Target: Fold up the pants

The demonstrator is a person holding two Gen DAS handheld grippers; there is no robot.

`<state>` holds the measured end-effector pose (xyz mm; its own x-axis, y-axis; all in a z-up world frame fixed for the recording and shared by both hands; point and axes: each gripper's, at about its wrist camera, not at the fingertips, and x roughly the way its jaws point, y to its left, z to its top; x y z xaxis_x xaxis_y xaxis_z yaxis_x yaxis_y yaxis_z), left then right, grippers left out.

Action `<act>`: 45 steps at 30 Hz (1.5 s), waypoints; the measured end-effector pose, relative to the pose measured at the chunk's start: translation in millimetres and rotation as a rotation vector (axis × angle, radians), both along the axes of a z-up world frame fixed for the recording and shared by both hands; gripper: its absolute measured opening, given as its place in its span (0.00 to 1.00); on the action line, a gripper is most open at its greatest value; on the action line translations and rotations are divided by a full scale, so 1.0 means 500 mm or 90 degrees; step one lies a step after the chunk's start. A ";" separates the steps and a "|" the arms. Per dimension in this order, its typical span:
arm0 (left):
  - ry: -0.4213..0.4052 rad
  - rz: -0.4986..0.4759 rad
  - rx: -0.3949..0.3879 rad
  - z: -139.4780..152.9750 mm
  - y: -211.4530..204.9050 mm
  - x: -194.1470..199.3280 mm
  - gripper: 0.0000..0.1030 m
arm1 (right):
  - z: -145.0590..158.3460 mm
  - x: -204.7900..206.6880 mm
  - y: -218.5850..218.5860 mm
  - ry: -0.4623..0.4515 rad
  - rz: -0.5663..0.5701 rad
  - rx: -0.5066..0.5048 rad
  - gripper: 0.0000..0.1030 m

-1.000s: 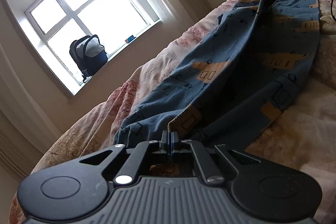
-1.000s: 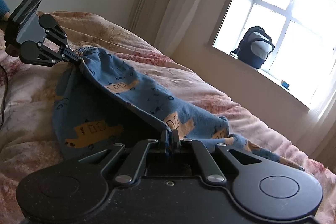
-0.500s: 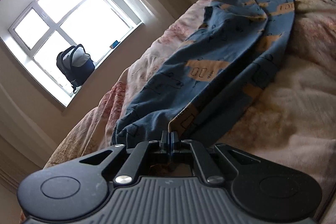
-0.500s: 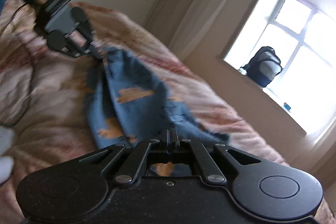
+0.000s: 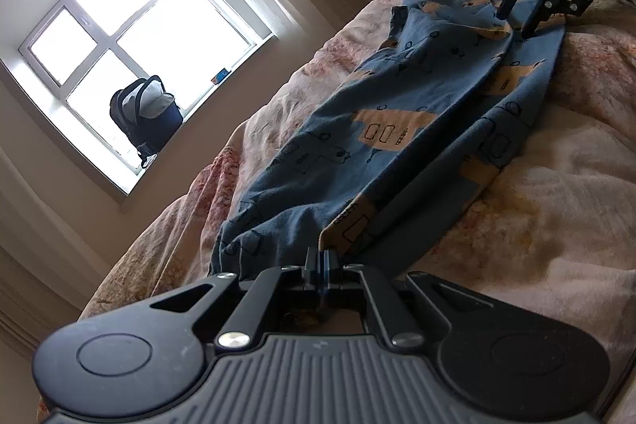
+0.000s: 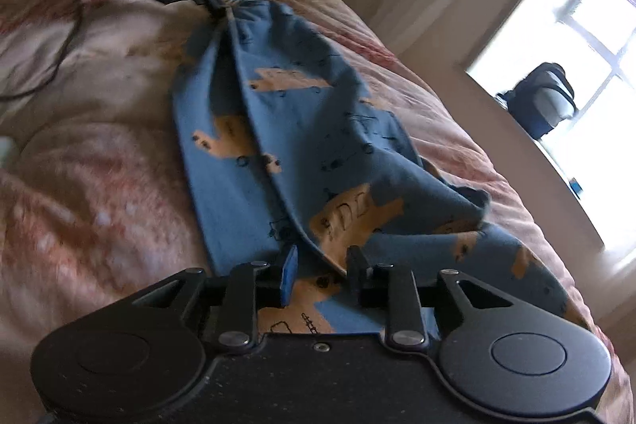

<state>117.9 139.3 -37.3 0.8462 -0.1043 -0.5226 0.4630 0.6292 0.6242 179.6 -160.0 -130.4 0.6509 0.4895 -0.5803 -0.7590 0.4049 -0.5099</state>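
My left gripper has its fingers squeezed tight on 1 edge of the pants. The cloth comes straight out from between them, so I am holding that end.

My right gripper has just been opening. Its fingers now stand apart, with a fold of blue cloth lying in the gap but not pinched. In the left wrist view I can see the same gripper at the far end of the pants, tips spread and pointing down at the cloth. I think I am letting that end go.

The pants are blue with tan trucks on them. They lie on the bed, stretched in a long strip between my 2 grippers. The cloth looks doubled along its length, with 1 layer on top of the other, so I think the first fold, leg over leg, is about done. It is still a bit bunched and wrinkled in the middle.

What is left, I think: let go at my left end too, smooth it flat, then fold the long strip across to make it short.

Farther off there is a window with a dark backpack on the sill.
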 end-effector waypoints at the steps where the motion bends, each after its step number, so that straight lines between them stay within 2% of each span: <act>1: 0.000 -0.001 0.000 0.000 0.000 0.000 0.00 | -0.002 0.001 0.001 -0.005 0.007 -0.006 0.31; 3: 0.001 -0.001 0.000 0.001 0.001 0.001 0.00 | -0.004 0.004 0.006 -0.018 0.018 -0.018 0.31; 5: 0.001 -0.001 0.001 0.002 0.001 0.001 0.00 | -0.009 0.009 0.013 -0.027 0.026 -0.026 0.24; 6: 0.000 -0.002 0.003 0.002 0.001 0.000 0.00 | -0.010 0.013 0.017 -0.020 0.034 -0.030 0.09; 7: -0.001 -0.003 0.004 0.002 0.000 -0.001 0.00 | -0.009 0.015 0.020 -0.015 0.043 -0.034 0.02; 11: -0.002 -0.001 0.002 -0.001 0.003 -0.002 0.00 | 0.008 0.006 0.019 -0.030 0.060 -0.027 0.01; 16: -0.001 0.001 0.004 -0.002 0.005 -0.002 0.00 | 0.064 -0.023 0.002 -0.042 0.058 0.009 0.00; 20: 0.003 -0.003 0.014 -0.006 0.009 -0.004 0.00 | 0.089 -0.057 0.000 -0.033 0.078 0.011 0.00; 24: 0.009 -0.008 0.024 -0.013 0.009 -0.005 0.00 | 0.069 -0.090 0.003 -0.027 0.103 -0.021 0.00; 28: 0.034 -0.009 0.023 -0.016 0.008 0.000 0.01 | 0.044 -0.107 0.004 -0.004 0.093 -0.018 0.00; 31: 0.046 0.001 0.019 -0.016 0.008 0.001 0.12 | 0.015 -0.112 0.013 -0.001 0.089 -0.034 0.02; 32: 0.050 0.007 0.016 -0.015 0.008 0.001 0.24 | 0.010 -0.109 0.015 0.004 0.084 -0.035 0.03; 33: 0.051 0.017 0.009 -0.012 0.008 0.001 0.40 | 0.006 -0.107 0.015 0.005 0.075 -0.029 0.06; 34: 0.051 0.030 -0.002 -0.006 0.010 0.002 0.49 | 0.006 -0.106 0.013 0.007 0.066 -0.020 0.13; 35: 0.051 0.046 -0.017 0.002 0.012 0.004 0.64 | 0.009 -0.104 0.009 0.009 0.057 -0.010 0.21; 36: 0.051 0.064 -0.036 0.011 0.013 0.007 0.74 | 0.013 -0.103 0.004 0.011 0.043 0.004 0.37; 37: 0.052 0.080 -0.058 0.022 0.015 0.010 0.78 | 0.018 -0.102 -0.002 0.012 0.031 0.018 0.52; 39: 0.050 0.109 -0.106 0.045 0.014 0.017 0.94 | 0.028 -0.098 -0.018 0.013 -0.003 0.048 0.64; 41: 0.046 0.132 -0.144 0.071 0.000 0.030 1.00 | 0.037 -0.091 -0.039 0.010 -0.045 0.074 0.77; 43: 0.048 0.133 -0.171 0.092 -0.023 0.044 1.00 | 0.044 -0.082 -0.062 0.004 -0.102 0.105 0.98; 45: 0.057 0.122 -0.195 0.108 -0.060 0.070 1.00 | 0.055 -0.066 -0.095 0.002 -0.170 0.152 0.99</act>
